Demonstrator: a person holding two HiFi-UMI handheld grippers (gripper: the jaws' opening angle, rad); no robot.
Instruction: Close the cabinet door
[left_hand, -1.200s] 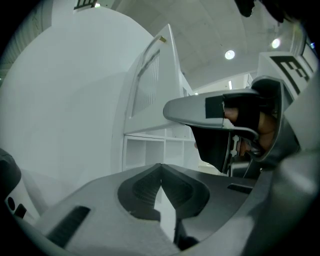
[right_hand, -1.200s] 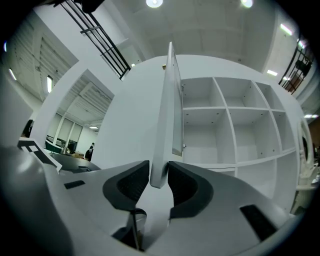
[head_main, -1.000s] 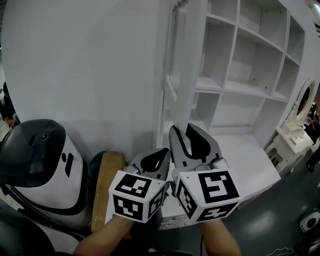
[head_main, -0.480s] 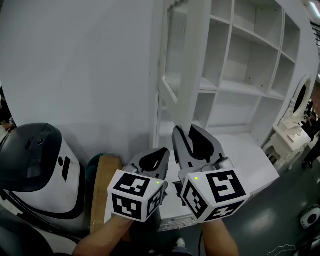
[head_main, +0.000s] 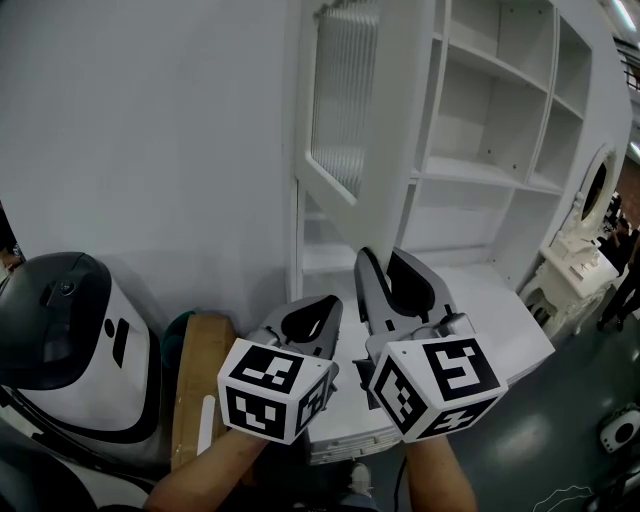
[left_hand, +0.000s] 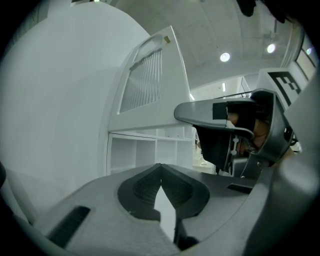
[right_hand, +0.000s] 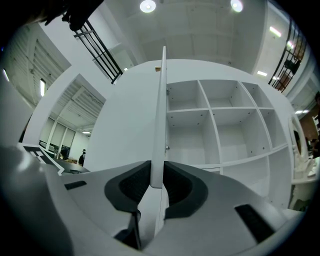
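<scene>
Having just been closing, right tool (head_main: 383, 260) clamps the cabinet door (head_main: 345, 100) edge; left tool (head_main: 322, 303) sits clenched.

An open cabinet door (head_main: 385, 150) juts out from the cabinet and splits the space ahead. To its left a bare white wall (head_main: 150, 120) blocks the way, leaving only a narrow wedge between wall and door. To its right, open shelf compartments (head_main: 480, 130) give reaching room. Low on the left, a white and black machine (head_main: 70, 340) and a wooden board (head_main: 195, 390) crowd the floor. The right gripper (head_main: 385, 260) has just been closing its jaws on the door's edge. The left gripper (head_main: 325, 302) sits just beside it, with little gap between them.
</scene>
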